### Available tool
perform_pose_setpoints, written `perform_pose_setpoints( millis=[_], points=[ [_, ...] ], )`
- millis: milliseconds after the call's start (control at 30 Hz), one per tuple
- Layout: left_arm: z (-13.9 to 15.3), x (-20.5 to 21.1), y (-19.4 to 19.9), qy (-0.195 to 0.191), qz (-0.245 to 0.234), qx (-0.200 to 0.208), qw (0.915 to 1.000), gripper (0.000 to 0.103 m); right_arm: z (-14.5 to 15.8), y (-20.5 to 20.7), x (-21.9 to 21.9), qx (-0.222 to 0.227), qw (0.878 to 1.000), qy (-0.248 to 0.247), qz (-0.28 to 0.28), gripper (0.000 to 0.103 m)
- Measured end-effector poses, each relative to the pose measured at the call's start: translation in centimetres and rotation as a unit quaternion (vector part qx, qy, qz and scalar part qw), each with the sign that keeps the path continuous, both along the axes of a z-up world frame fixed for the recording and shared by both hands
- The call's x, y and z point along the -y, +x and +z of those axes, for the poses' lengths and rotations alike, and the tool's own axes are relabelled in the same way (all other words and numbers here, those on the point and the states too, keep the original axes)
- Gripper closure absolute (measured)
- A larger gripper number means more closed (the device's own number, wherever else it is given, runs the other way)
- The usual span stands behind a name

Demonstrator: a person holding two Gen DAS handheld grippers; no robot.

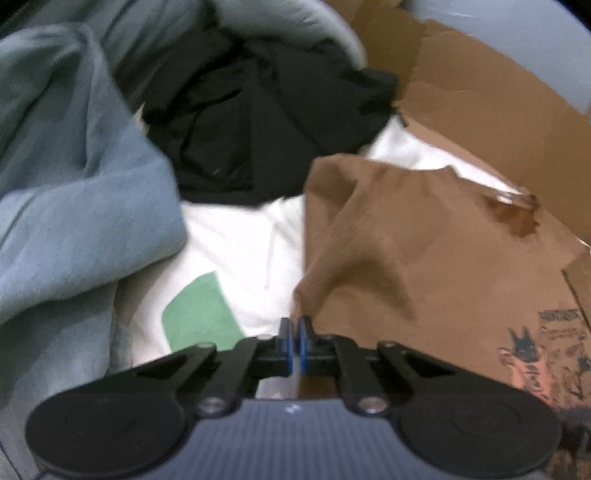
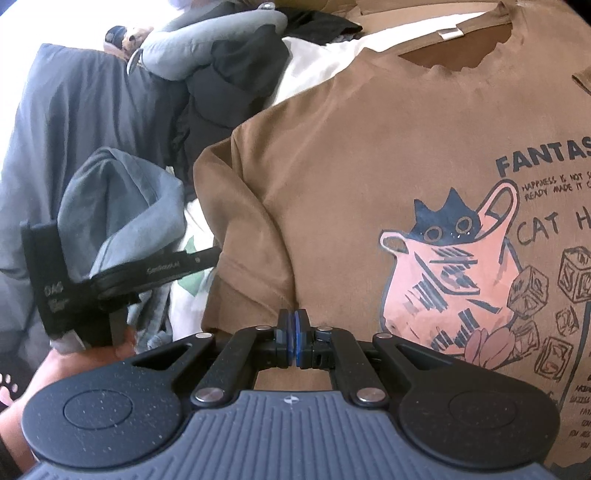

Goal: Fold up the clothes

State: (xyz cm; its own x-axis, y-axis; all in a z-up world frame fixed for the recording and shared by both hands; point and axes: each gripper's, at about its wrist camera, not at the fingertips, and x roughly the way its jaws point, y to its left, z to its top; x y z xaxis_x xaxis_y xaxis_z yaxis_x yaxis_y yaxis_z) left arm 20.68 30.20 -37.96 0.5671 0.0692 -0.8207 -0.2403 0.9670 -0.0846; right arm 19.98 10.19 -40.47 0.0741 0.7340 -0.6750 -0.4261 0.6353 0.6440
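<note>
While both sets of jaws stand pressed together with no cloth visibly between them, the right gripper hovers over the brown cotton T-shirt with a cat print, spread flat. Left gripper sits at that shirt's sleeve edge, above a white garment with a green patch. Farther off lie a blue-grey sweatshirt, black clothing and a brown cardboard box.

Bright daylight upper left; pale grey-blue wall behind; floor, furniture hidden.
</note>
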Motion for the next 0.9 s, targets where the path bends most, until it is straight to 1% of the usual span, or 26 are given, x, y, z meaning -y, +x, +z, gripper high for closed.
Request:
perform_pose_setpoints(
  millis=[67, 133, 233, 300, 367, 400, 433, 500, 567, 633, 700, 767, 833, 900],
  points=[
    [1.1, 0.6, -0.2, -0.005, -0.008, 0.01, 0.9999, 0.1, 0.5, 0.3, -0.1, 0.008, 1.0, 0.009, 0.005, 0.102],
    [2.3, 0.9, -0.1, -0.02, -0.01, 0.019, 0.9996, 0.1, 0.9, 0.7, -0.3, 0.017, 1.0, 0.017, 0.011, 0.102],
    [3.8, 1.5, 0.2, -0.036, -0.015, 0.033, 0.9987, 0.1, 1.6, 0.9, -0.9, 0.034, 0.999, 0.024, 0.019, 0.095],
    [4.7, 2.0, 0.6, -0.046, -0.019, 0.041, 0.9979, 0.1, 1.9, 1.1, -1.3, 0.039, 0.999, 0.032, 0.019, 0.081],
    [5.1, 2.4, 0.9, -0.061, -0.024, 0.046, 0.9968, 0.1, 2.2, 1.2, -1.7, 0.046, 0.998, 0.038, 0.02, 0.07],
    [5.3, 2.6, 1.0, -0.069, -0.026, 0.049, 0.9961, 0.1, 2.4, 1.2, -2.0, 0.05, 0.998, 0.04, 0.02, 0.066],
    [5.5, 2.8, 1.2, -0.076, -0.029, 0.052, 0.9953, 0.1, 2.5, 1.3, -2.2, 0.053, 0.997, 0.043, 0.02, 0.065],
    [5.9, 3.2, 1.5, -0.091, -0.033, 0.057, 0.9936, 0.1, 2.7, 1.4, -2.6, 0.06, 0.997, 0.047, 0.022, 0.056],
    [6.3, 3.6, 1.8, -0.106, -0.038, 0.062, 0.9917, 0.1, 2.7, 1.7, -3.1, 0.063, 0.997, 0.05, 0.022, 0.055],
    [6.7, 4.1, 2.1, -0.122, -0.043, 0.067, 0.9894, 0.1, 2.8, 2.1, -3.6, 0.066, 0.996, 0.053, 0.021, 0.052],
    [7.0, 4.6, 2.2, -0.115, -0.053, 0.076, 0.989, 0.1, 2.9, 2.4, -4.0, 0.073, 0.996, 0.052, 0.019, 0.051],
    [7.0, 4.9, 2.4, -0.11, -0.06, 0.077, 0.9891, 0.1, 2.8, 2.7, -4.3, 0.083, 0.995, 0.045, 0.019, 0.051],
    [6.8, 4.9, 2.5, -0.122, -0.06, 0.079, 0.9875, 0.1, 2.5, 3.1, -4.6, 0.093, 0.995, 0.036, 0.02, 0.051],
    [6.8, 5.0, 2.6, -0.121, -0.062, 0.08, 0.9874, 0.1, 2.1, 3.4, -4.8, 0.097, 0.995, 0.031, 0.021, 0.051]
  ],
)
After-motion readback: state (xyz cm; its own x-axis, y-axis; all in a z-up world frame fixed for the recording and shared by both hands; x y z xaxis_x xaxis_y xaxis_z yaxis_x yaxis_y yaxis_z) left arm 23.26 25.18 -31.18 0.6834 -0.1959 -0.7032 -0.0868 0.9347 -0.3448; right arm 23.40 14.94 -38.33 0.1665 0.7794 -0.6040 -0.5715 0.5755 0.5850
